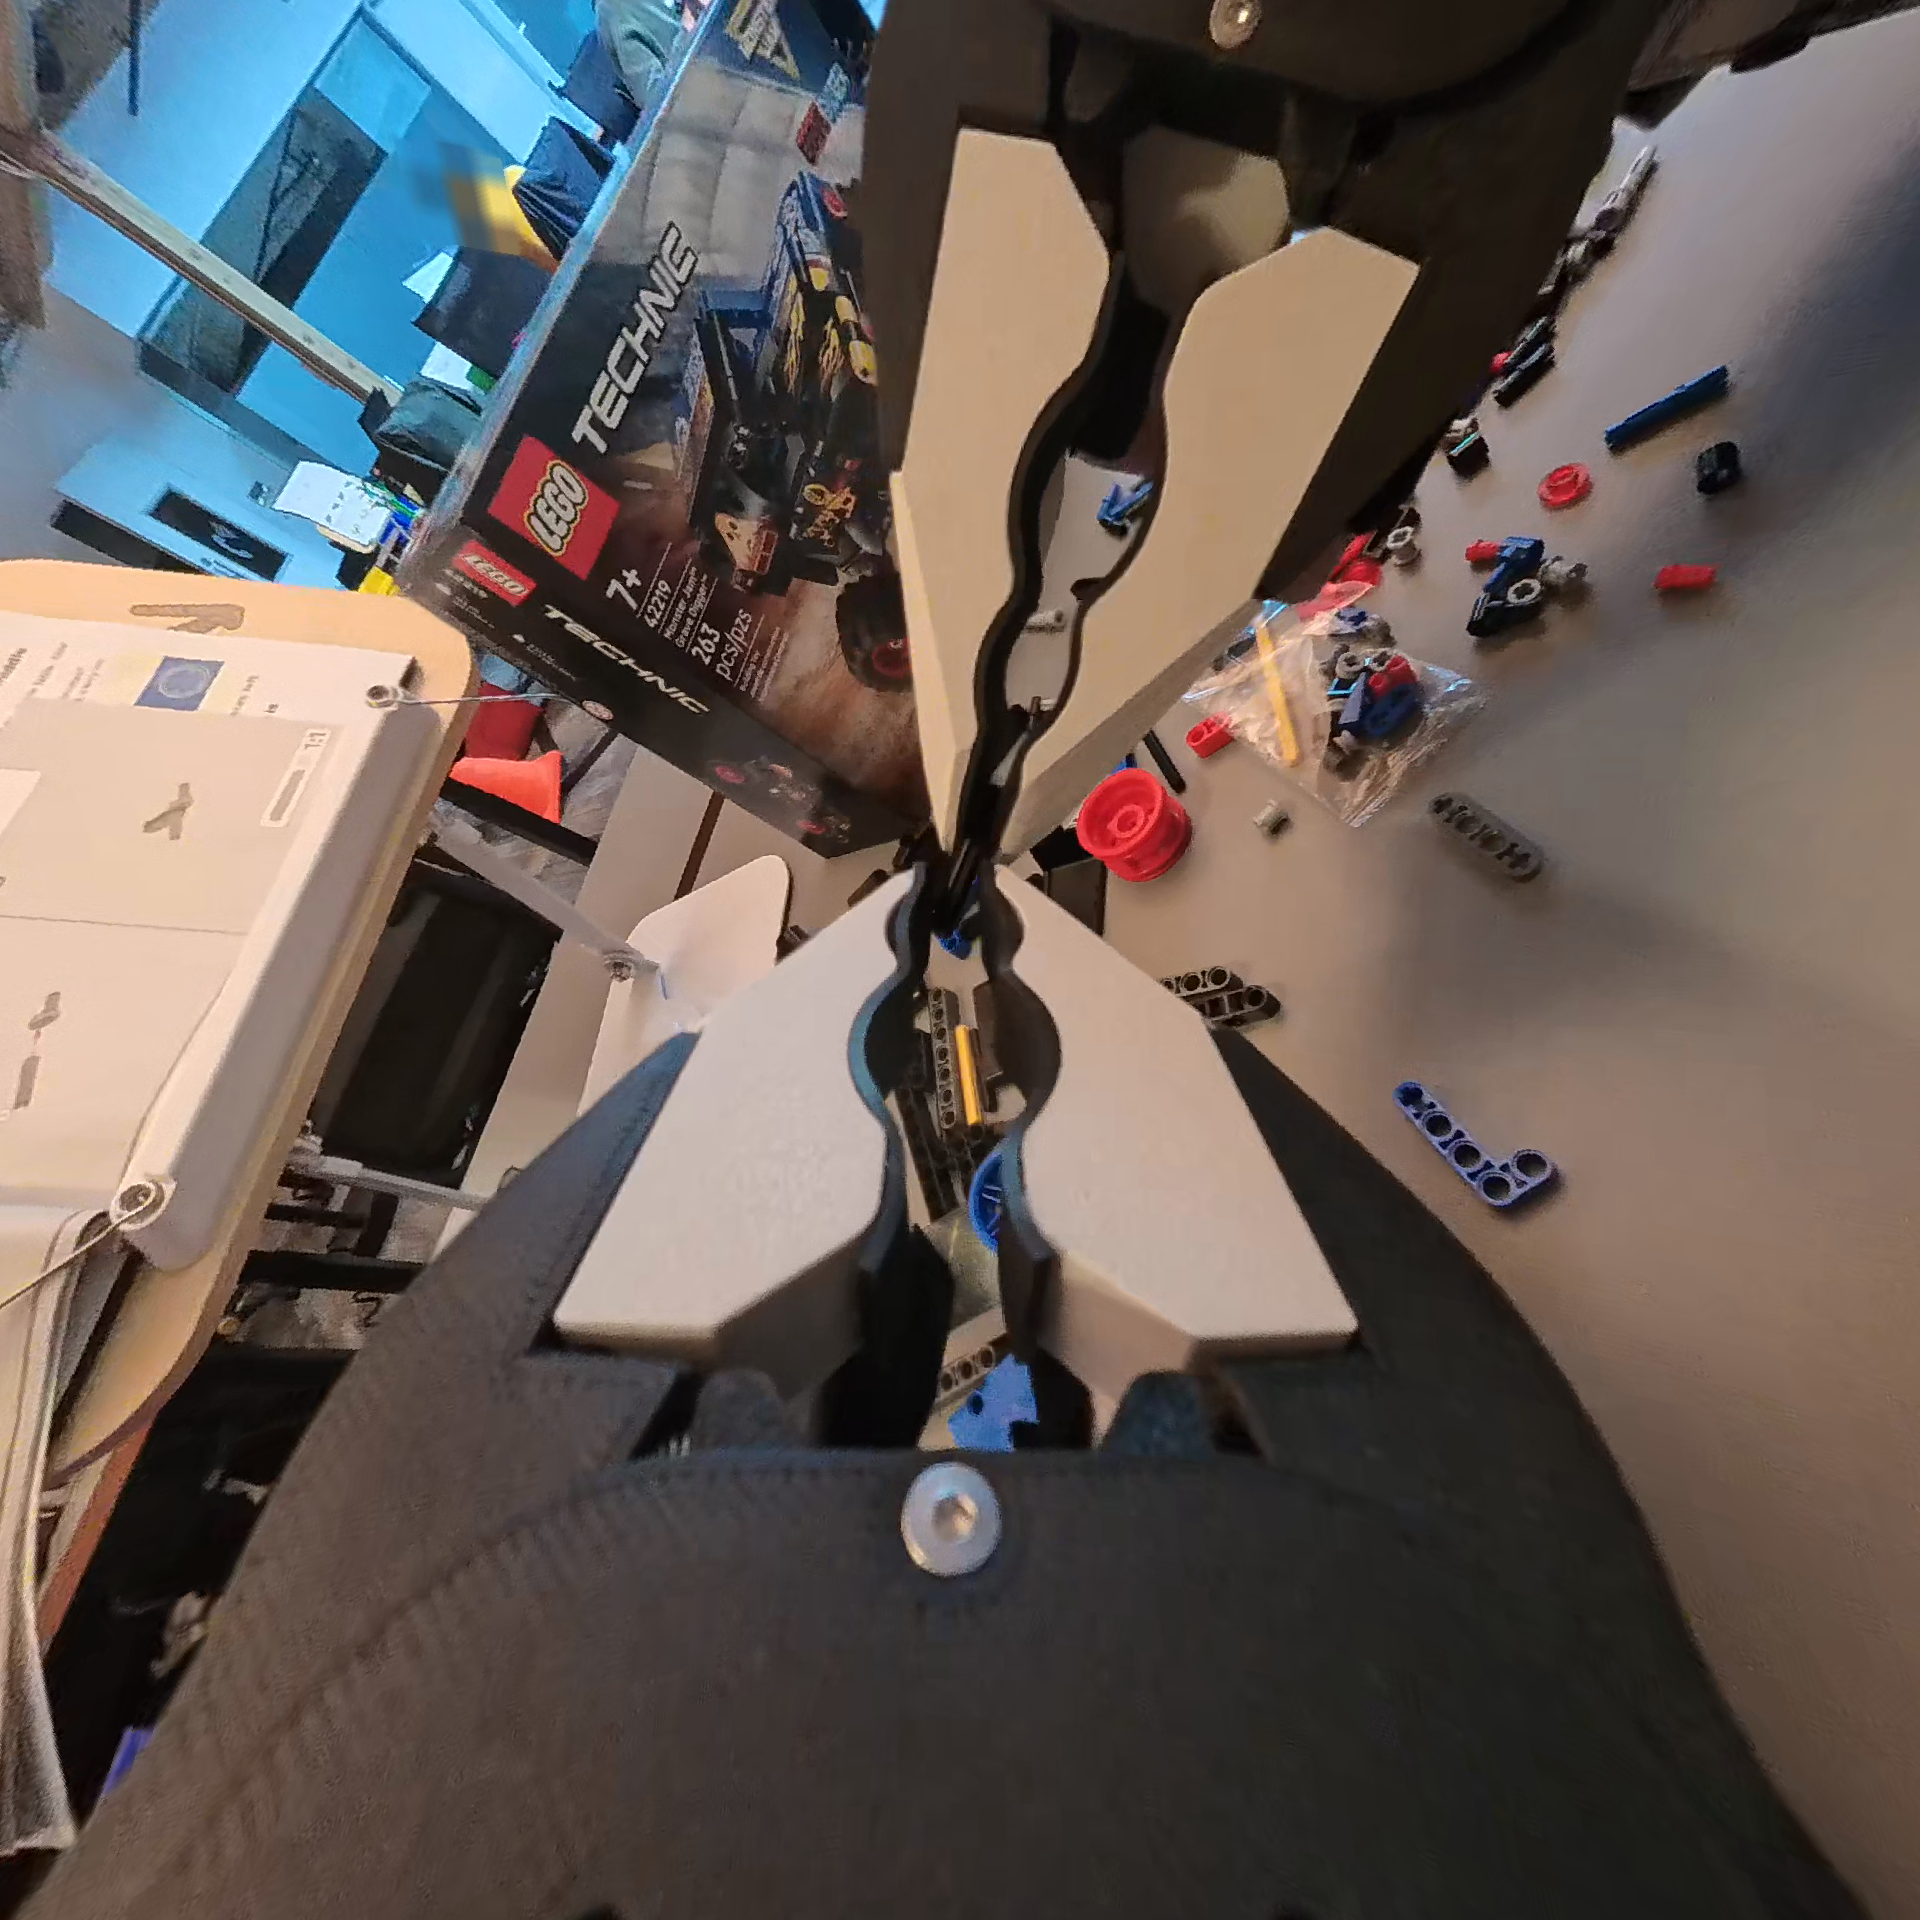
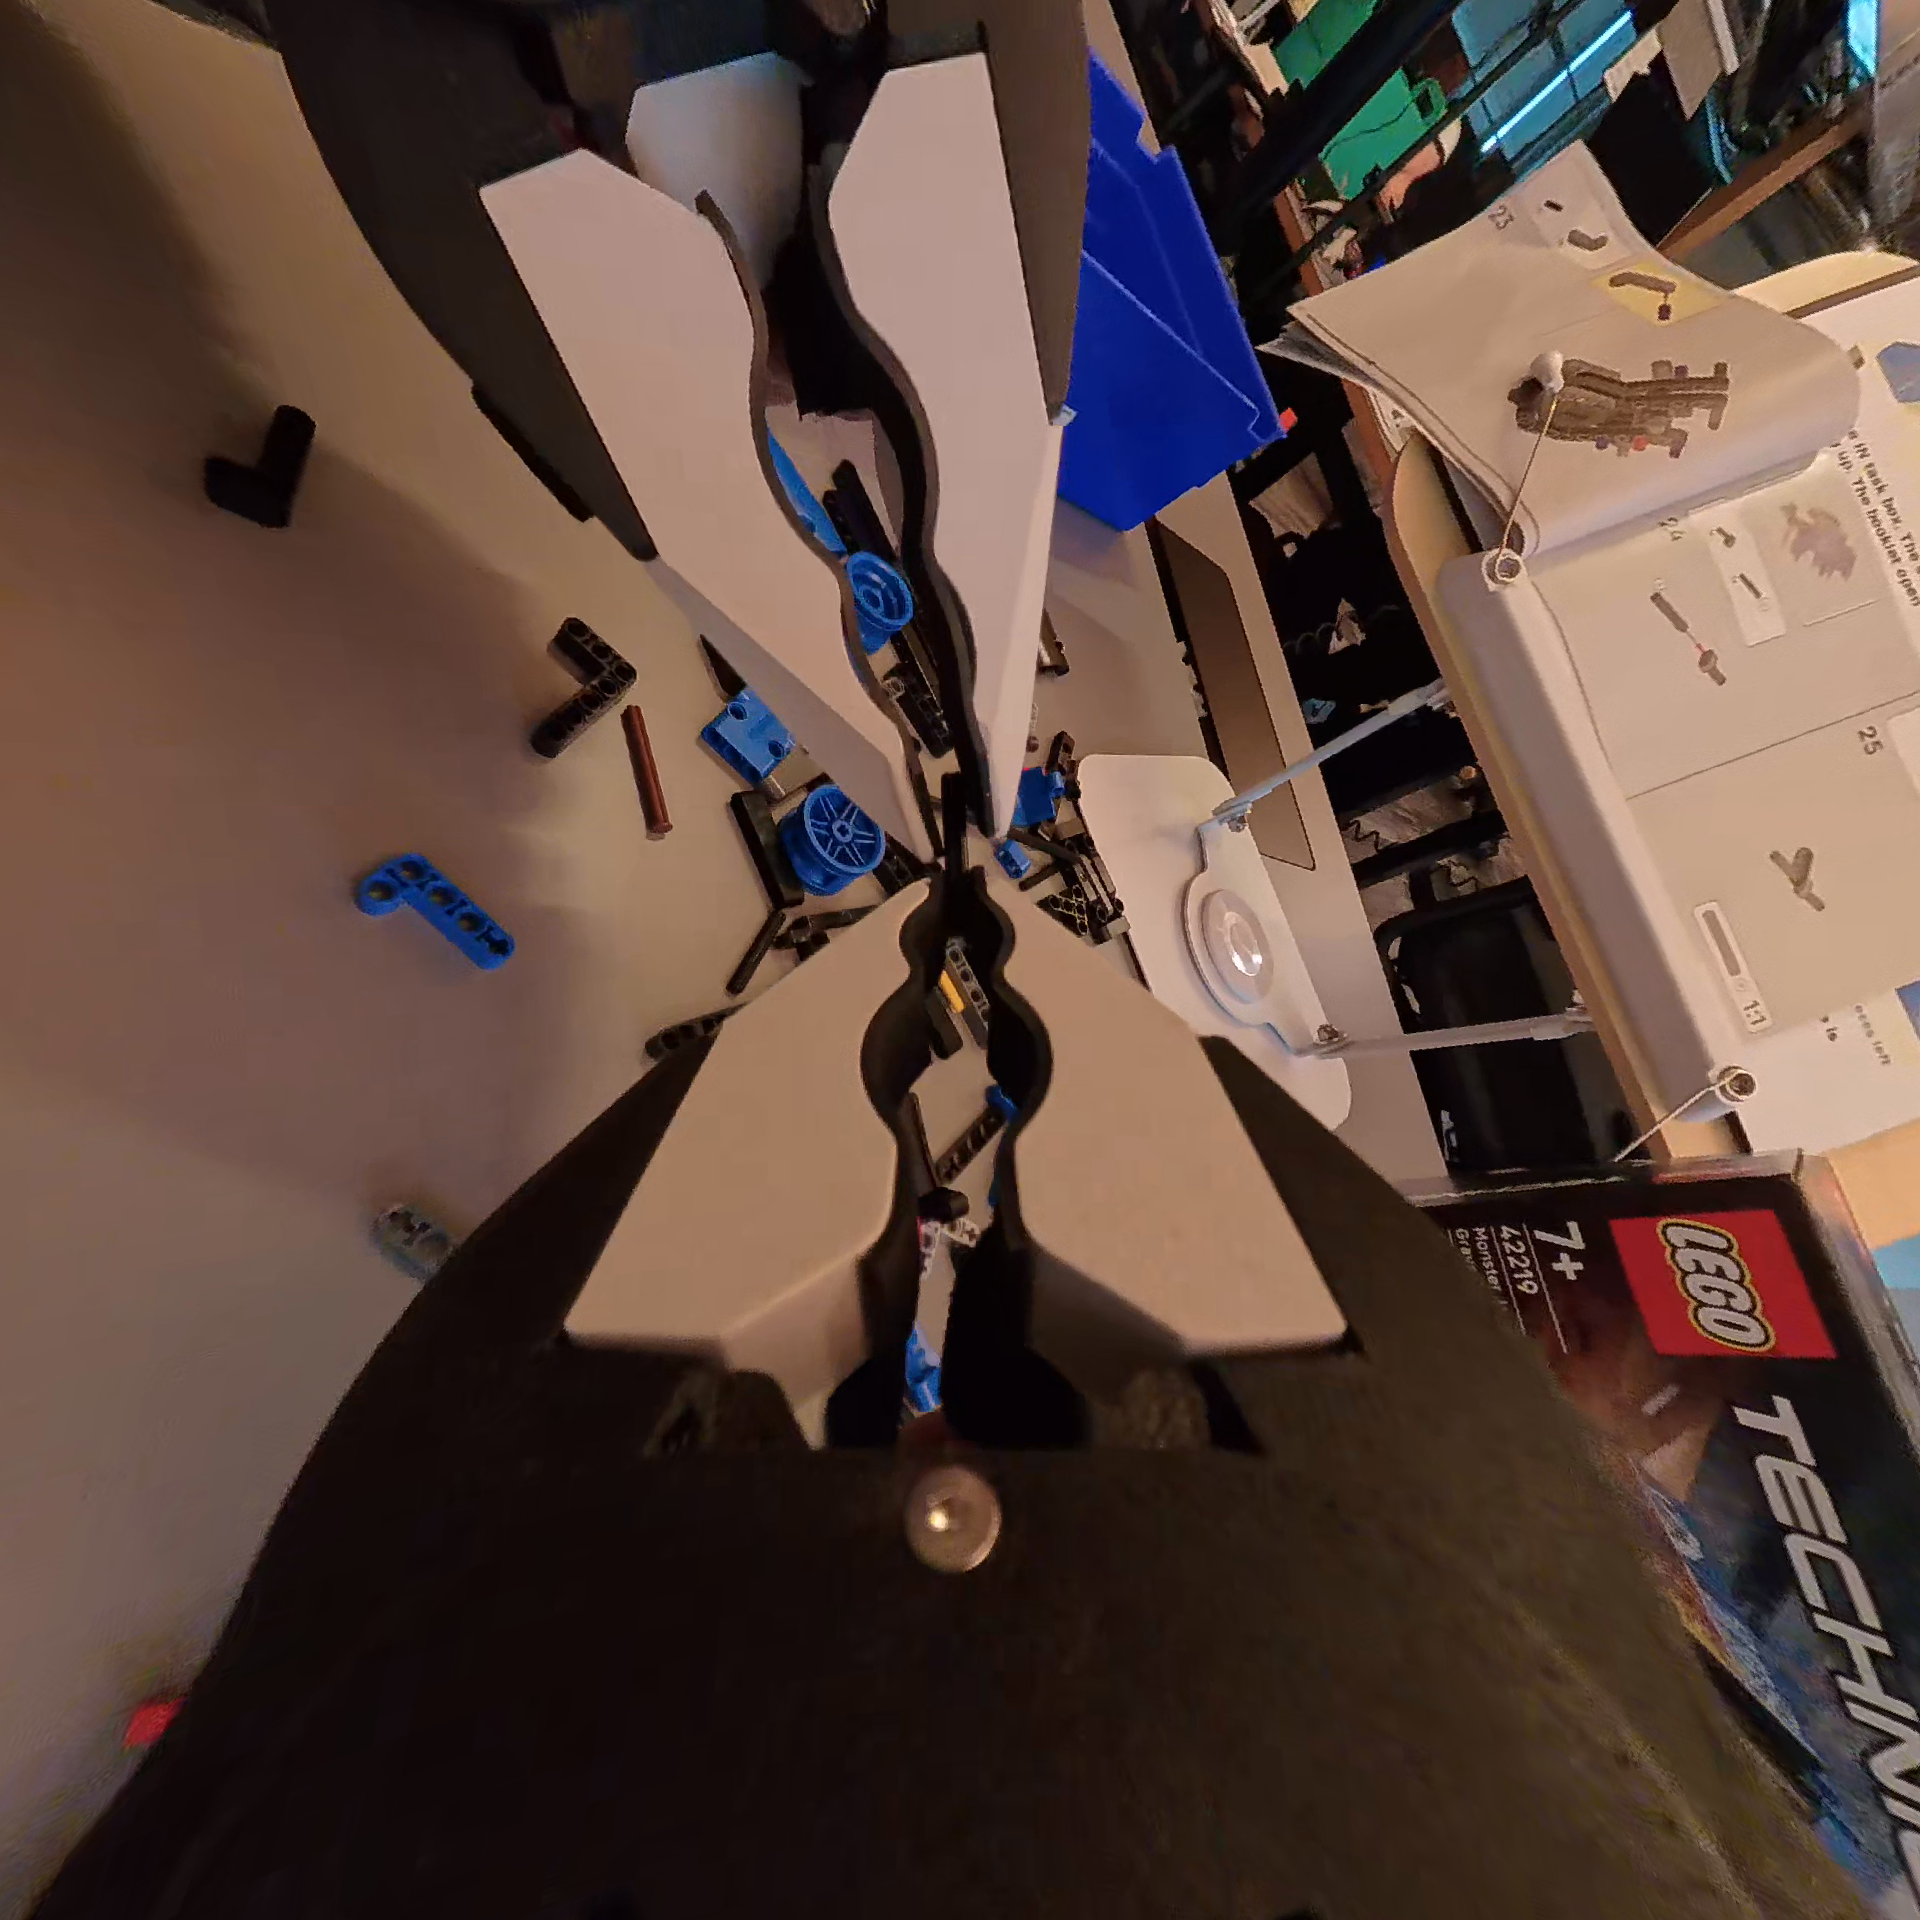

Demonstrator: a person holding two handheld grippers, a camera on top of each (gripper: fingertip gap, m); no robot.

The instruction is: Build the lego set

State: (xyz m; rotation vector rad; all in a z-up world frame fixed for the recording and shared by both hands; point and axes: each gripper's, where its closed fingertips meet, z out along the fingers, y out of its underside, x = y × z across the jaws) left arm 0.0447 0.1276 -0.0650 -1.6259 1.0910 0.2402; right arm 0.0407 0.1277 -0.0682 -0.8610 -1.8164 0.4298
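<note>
both claws point(image 1: 951, 894) point(image 2: 951, 883) meet tip-to-tip, pinching one black pin point(image 1: 961, 868).

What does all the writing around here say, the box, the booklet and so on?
I don't copy out writing; here is what bears it.
Set box, dark, standing by the table edge: a red logo square, white brand lettering, numbers, all legible.
Instruction booklet, clipped open on a stand: step numbers beside part drawings, legible.
Sheet behind the booklet: printed lines, cut off at the frame edge.
Booklet in the left wrist view: print too small and blurred.
</note>
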